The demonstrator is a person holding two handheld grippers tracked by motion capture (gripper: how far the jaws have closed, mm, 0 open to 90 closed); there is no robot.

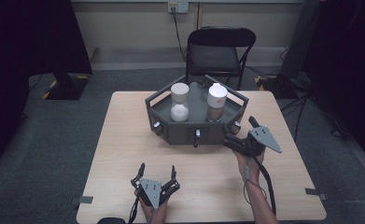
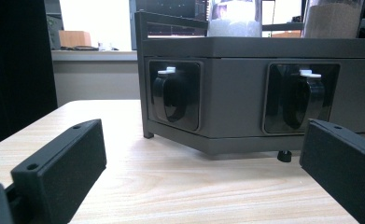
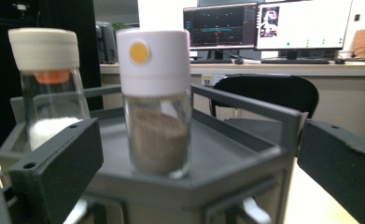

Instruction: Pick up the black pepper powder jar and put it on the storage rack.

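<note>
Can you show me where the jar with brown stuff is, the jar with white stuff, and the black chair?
jar with brown powder [image 3: 157, 140], right gripper view, on its glass body.
jar with white powder [image 1: 179, 111], high view, on its lower glass part.
black chair [image 1: 214, 57], high view, on its seat.

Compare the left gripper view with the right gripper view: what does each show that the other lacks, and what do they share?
Left gripper view: two recessed black knobs on the grey stand's side faces, and bare tabletop ahead of the open left claw.

Right gripper view: the jars' white caps, a yellow dot on the brown-powder jar, monitors, and a black chair.

Shared: the stand, both jars, the white-powder jar included, and open black jaws.
</note>
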